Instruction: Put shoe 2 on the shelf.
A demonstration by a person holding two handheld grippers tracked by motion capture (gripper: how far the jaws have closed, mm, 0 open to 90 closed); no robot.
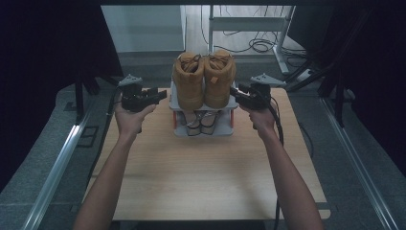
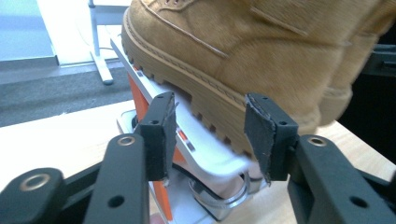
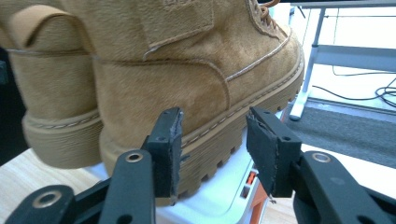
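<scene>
Item: pair of tan boots (image 1: pixel 204 79), standing side by side, heels toward me, on the top shelf of a small white rack (image 1: pixel 203 130) with orange posts, at the far middle of the wooden table (image 1: pixel 206 177). A second pair of shoes (image 1: pixel 201 123) sits on the shelf below.

Left gripper (image 1: pixel 160 95): I hold it just beside the left boot's sole, jaws apart, nothing clamped.

Right gripper (image 1: pixel 234 91): I hold it at the right boot's sole, jaws parted about halfway, gripping nothing.
</scene>
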